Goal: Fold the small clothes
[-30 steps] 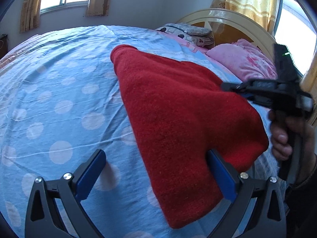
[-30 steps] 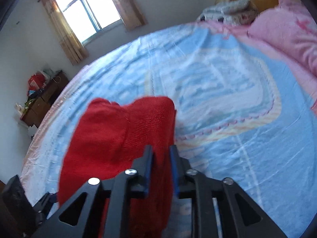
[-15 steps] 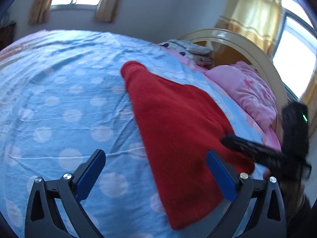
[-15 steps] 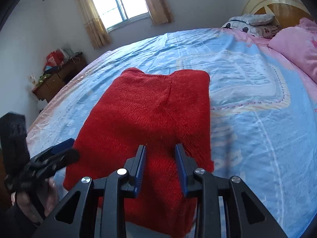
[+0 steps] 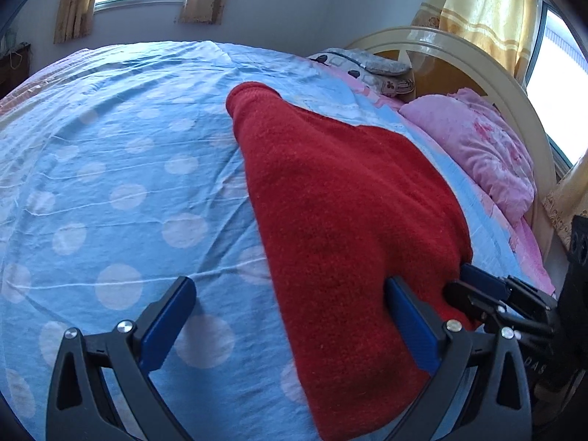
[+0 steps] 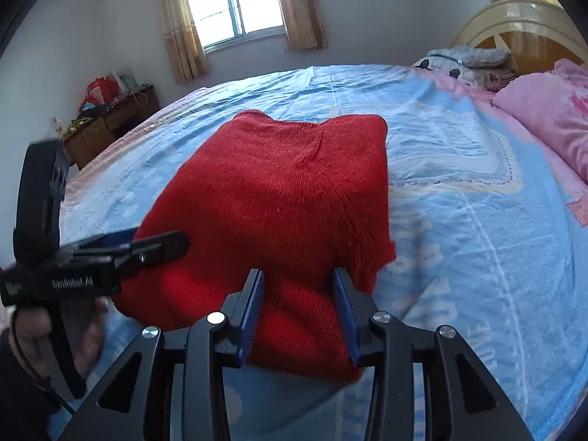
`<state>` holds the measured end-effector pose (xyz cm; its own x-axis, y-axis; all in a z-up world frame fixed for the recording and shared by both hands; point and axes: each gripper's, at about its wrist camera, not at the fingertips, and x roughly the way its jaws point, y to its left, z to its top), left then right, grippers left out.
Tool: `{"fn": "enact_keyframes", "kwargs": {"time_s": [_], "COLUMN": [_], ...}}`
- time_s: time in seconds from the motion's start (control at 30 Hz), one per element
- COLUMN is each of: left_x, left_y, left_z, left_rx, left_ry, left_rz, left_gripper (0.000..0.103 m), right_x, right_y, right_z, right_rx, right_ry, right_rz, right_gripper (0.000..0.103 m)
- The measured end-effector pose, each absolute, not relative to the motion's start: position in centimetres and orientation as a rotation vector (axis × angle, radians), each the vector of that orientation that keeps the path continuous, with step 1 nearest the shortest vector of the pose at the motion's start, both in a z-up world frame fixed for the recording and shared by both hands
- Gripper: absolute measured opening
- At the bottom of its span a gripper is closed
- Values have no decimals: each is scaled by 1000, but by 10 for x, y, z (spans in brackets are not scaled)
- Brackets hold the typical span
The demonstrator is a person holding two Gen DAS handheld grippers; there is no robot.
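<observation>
A red knitted garment [image 5: 341, 220] lies folded on the blue dotted bedsheet [image 5: 110, 183]. My left gripper [image 5: 290, 308] stands wide open at its near end; one blue finger rests over the red knit, the other over bare sheet. In the right wrist view the garment [image 6: 286, 191] spreads flat ahead. My right gripper [image 6: 297, 294] hovers at its near edge with its jaws opening; the knit lies between the pads, which do not press on it. Each gripper shows in the other's view: the right gripper [image 5: 459, 281] at the garment's corner, the left gripper [image 6: 154, 242] at the left edge.
Pink pillows [image 5: 477, 154] and a grey patterned pillow [image 5: 367, 62] lie by the cream headboard [image 5: 477, 70]. A wooden dresser [image 6: 110, 121] with clutter stands left of the bed under the window [image 6: 235, 3]. A hand [image 6: 44, 330] holds the left gripper's handle.
The right gripper, shut on a raised fold of the red garment, came down and parted its jaws; the garment now lies flat. The left gripper stayed open in place.
</observation>
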<state>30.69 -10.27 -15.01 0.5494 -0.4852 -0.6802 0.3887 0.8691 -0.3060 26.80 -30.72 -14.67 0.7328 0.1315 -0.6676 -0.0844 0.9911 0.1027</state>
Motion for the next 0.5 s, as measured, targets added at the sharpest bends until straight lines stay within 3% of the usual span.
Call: {"fn": "enact_keyframes", "kwargs": {"time_s": [0.5], "left_x": [305], "left_y": [-105], "left_z": [-152], "left_rx": [-108], "left_ry": [853], "left_rz": [-501], "left_gripper": [103], "right_x": [255], "right_y": [-319], "right_z": [-134], "right_rx": [169], "right_ry": [669], "right_rz": [124], "right_gripper": [40]}}
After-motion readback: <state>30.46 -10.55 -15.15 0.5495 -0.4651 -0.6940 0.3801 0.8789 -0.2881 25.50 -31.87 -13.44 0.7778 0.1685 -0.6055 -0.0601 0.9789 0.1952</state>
